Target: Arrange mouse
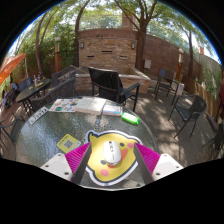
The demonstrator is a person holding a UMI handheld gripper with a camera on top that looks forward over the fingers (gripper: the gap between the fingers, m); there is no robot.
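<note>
Holding the mouse (pixel 110 158) up off the glass, the gripper (pixel 110 165) has its two fingers pinched on the yellow, cartoon-faced body from either side — the magenta pads (pixel 147 157) press against its flanks with no gap showing. The grip sits across the widest part of the mouse, which probably keeps it from twisting while it is carried, and leaves the rounded top facing the camera.

Below and ahead lies the round glass table (pixel 60 140), its rim curving away towards the patio chairs. A small purple-and-yellow square (pixel 67 144) rests on the glass just beside the left finger, a green object (pixel 130 119) sits farther out to the right, and some printed sheets (pixel 80 104) lie along the far side with a dark remote-like thing (pixel 37 116) near the left edge.

The open stretch of glass between the green object and the purple square looks like the easiest spot for setting the mouse down — nothing stands there. The risk, as I judge it, is the near rim: the mouse hangs close over it, so it wants to go forward before it is lowered. A dark chair (pixel 112 86) stands beyond the table, well clear of any move over the tabletop. Brick walls and trees close off the courtyard behind.
</note>
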